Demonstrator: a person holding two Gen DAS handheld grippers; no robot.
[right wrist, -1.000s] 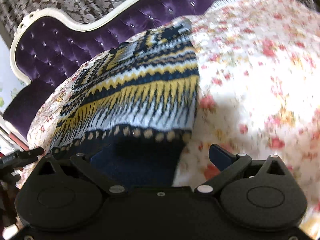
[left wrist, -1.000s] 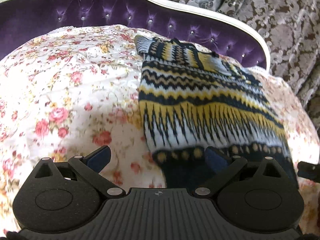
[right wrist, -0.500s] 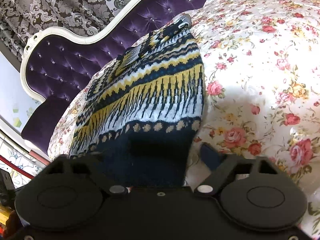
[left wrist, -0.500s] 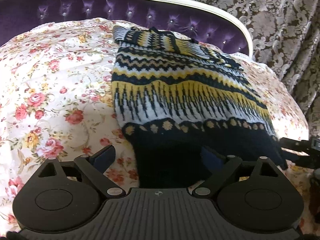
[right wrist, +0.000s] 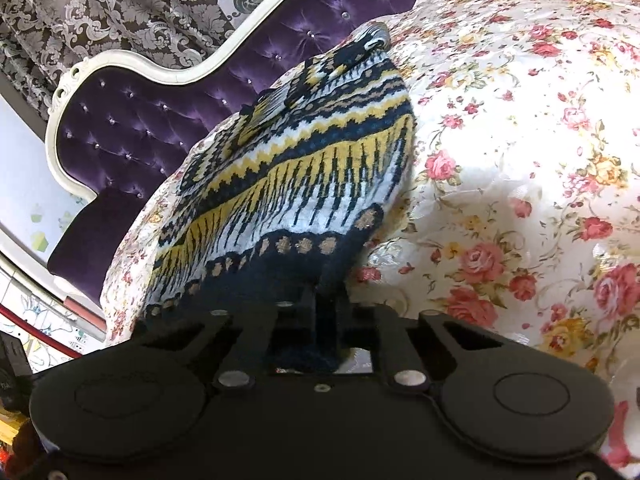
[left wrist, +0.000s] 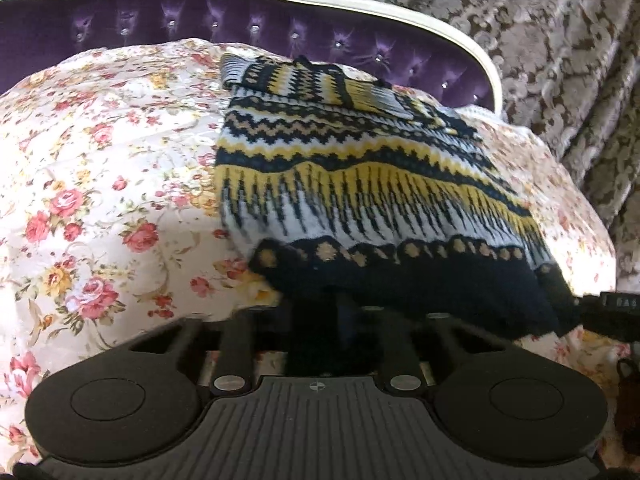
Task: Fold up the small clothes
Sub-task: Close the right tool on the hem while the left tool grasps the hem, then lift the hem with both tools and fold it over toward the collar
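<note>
On the left, a flowered bedspread [left wrist: 100,184] covers a bed with a purple tufted headboard [left wrist: 168,8]. A knitted sweater [left wrist: 360,184] in navy, yellow and white lies across it. Half a second ago both claws were spread beside its dark hem; now the left claw [left wrist: 320,320] is clamped on the hem's left corner and the right claw [right wrist: 326,320] on the right corner. With the hem gripped, the sweater looks ready to be lifted and folded toward the collar.

Sweater [left wrist: 360,184] on bedspread [left wrist: 100,160], before headboard [left wrist: 160,12]
</note>
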